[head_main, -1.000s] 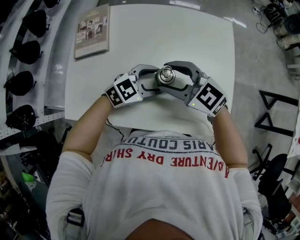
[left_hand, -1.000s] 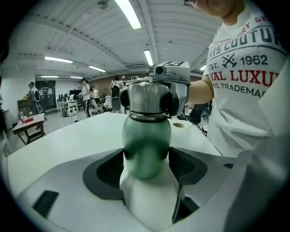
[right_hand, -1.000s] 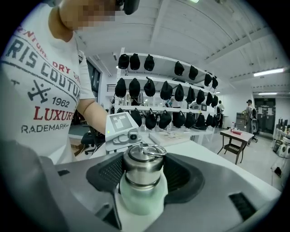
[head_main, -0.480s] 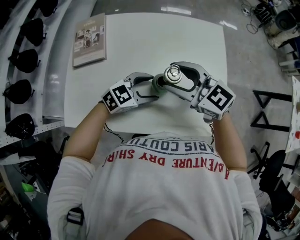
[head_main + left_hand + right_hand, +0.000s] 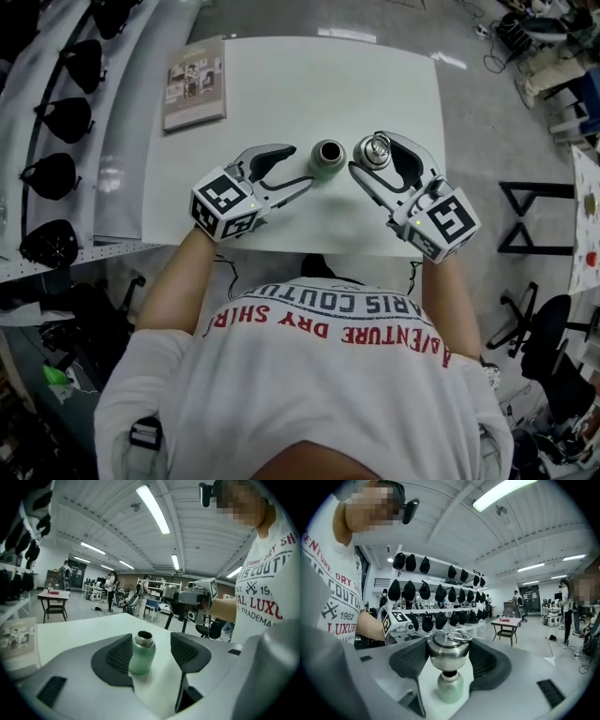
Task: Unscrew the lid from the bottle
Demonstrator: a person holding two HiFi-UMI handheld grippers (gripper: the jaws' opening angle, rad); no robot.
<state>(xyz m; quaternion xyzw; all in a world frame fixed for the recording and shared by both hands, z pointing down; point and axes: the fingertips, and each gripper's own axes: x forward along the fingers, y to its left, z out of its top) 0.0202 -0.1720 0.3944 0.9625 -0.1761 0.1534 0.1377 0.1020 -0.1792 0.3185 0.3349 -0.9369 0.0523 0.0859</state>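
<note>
Green and upright, the bottle (image 5: 327,157) stands open-mouthed near the middle of the white table (image 5: 281,75), its steel neck bare. Its lid (image 5: 377,148), a rounded steel cap with a ring (image 5: 457,637) lying on top, is off. It sits at the bottle's 3 o'clock, just beside it but apart, clamped between the fingers of the right gripper (image 5: 368,154). The right gripper view shows both dark ribbed fingers pressed against the lid's sides, with the bottle farther off and lower in that view. The left gripper (image 5: 302,165) lies at the bottle's 8 o'clock with its fingers spread wide and nothing held in them. In the head view their tips stop just short of the bottle. In the left gripper view the bottle stands in the gap, nearer the left finger; whether it touches that finger I cannot tell. A booklet (image 5: 194,82) lies flat at the table's 10 o'clock corner, well apart from the bottle. Off the table at 9 o'clock, black caps (image 5: 56,117) sit in a row on a white rack (image 5: 112,141).
</note>
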